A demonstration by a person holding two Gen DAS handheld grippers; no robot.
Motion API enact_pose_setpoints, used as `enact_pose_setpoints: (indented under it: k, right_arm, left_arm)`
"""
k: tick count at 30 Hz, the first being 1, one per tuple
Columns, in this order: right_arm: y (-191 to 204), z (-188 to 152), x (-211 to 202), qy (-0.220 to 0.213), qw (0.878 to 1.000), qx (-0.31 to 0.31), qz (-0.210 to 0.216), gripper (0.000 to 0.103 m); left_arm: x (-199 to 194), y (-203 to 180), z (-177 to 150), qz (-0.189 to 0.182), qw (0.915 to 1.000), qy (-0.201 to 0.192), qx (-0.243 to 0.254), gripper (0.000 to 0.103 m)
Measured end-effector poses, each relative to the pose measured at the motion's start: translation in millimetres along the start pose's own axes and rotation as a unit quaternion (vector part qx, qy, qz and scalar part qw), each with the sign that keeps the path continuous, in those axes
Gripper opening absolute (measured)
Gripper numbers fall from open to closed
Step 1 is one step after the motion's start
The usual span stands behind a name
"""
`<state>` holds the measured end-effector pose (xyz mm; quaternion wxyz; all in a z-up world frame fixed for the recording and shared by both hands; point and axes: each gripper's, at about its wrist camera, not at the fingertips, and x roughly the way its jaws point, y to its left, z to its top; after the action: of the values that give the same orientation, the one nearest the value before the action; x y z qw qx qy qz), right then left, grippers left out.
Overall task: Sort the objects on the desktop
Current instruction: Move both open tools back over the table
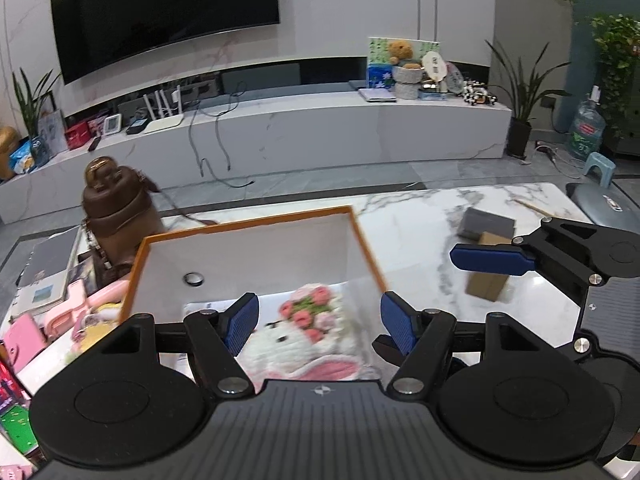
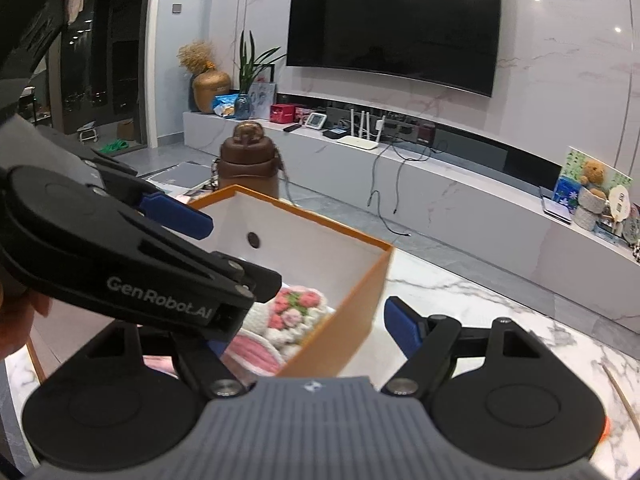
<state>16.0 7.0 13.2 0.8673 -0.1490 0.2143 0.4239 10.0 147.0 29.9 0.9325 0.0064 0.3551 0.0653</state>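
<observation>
While the crocheted toy (image 1: 308, 328) already lies inside the orange-edged box (image 1: 256, 216), cardboard boxes (image 1: 486, 280) remain unsorted to the right. Left gripper (image 1: 318, 322) and right gripper (image 2: 304, 332) both stand open, holding nothing.

A white crocheted plush (image 1: 296, 332) with pink flowers lies inside the open orange-rimmed box (image 1: 248, 222).

A large dark television (image 2: 394, 26) hangs on a pale marble-veined wall (image 1: 340, 8) above a long, low white cabinet (image 1: 320, 132). Potted plants (image 1: 520, 92) stand at its end on the grey tiled floor (image 1: 360, 176). Ceiling lights reflect in the screen.
</observation>
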Motion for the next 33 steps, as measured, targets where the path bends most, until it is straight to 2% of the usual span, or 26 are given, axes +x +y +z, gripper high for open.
enact_pose_setpoints:
  k: [12,22,33]
  right_arm:
    - [-43,-17,-22,-0.003,0.999,0.018,-0.027,0.078]
    - [-78,-40,-21,0.002,0.998,0.046,-0.043,0.078]
    - [-131,-78,-21,0.042,0.993,0.084,-0.071,0.078]
  left_arm:
    - [13,-44,11,-0.018,0.9996,-0.01,0.019,0.079]
    - [35,-82,14,-0.031,0.999,-0.006,0.031,0.079]
    - [69,-133,14,-0.052,0.9962,0.009,0.07,0.079]
